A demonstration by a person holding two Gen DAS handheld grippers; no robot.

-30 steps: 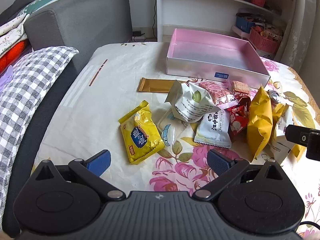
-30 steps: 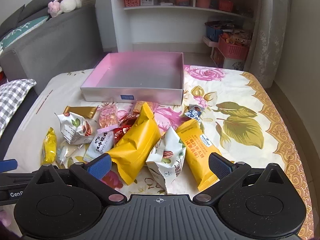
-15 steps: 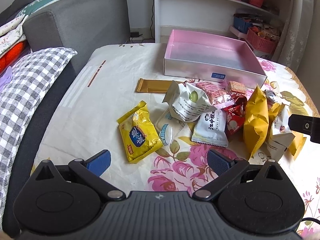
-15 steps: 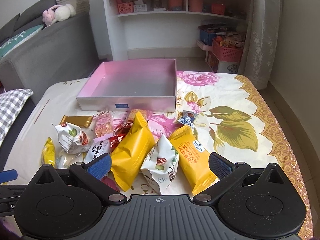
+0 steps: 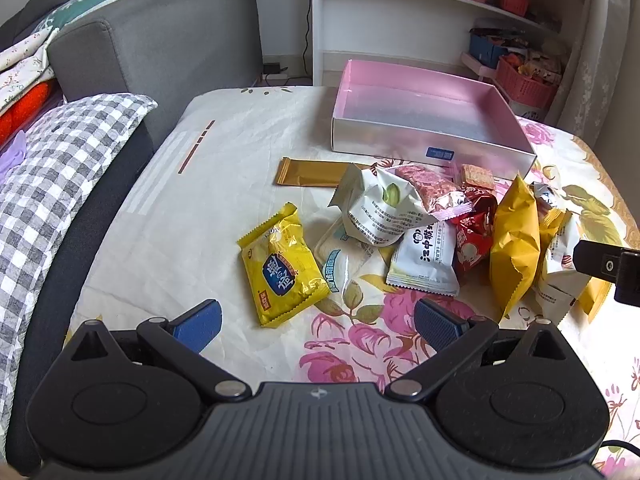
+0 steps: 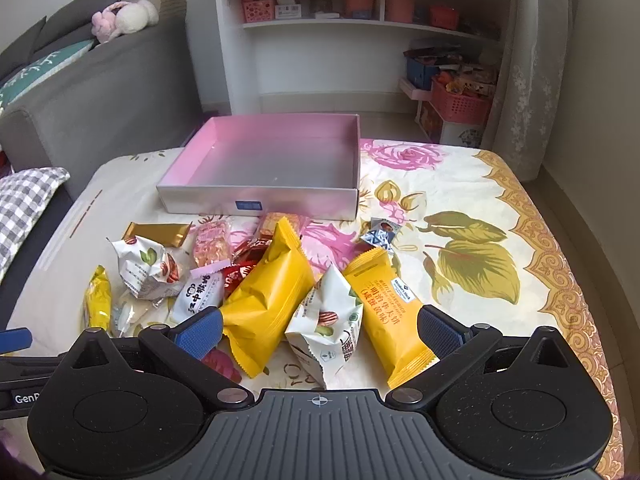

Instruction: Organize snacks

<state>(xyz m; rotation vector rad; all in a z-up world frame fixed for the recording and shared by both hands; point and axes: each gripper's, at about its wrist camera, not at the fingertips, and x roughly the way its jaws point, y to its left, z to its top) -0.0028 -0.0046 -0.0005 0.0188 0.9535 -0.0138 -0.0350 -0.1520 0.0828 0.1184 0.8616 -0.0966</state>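
A pile of snack packets lies on the floral cloth in front of an empty pink box (image 5: 420,120), which also shows in the right wrist view (image 6: 276,160). My left gripper (image 5: 318,322) is open and empty, just behind a yellow packet (image 5: 282,266). A white nut bag (image 5: 380,210) and a white packet (image 5: 426,262) lie further right. My right gripper (image 6: 318,326) is open and empty, its fingers either side of a plain yellow bag (image 6: 266,300), a white nut bag (image 6: 328,322) and an orange-yellow packet (image 6: 390,310).
A grey sofa (image 5: 160,40) with a checked cushion (image 5: 60,168) stands left of the table. A white shelf unit (image 6: 360,40) stands behind it, with a pink basket (image 6: 460,102) on the floor. A curtain (image 6: 528,60) hangs at the right.
Both grippers have drawn back and risen a little, so the box and snacks sit slightly further away. Both stay open and nothing on the table has moved.
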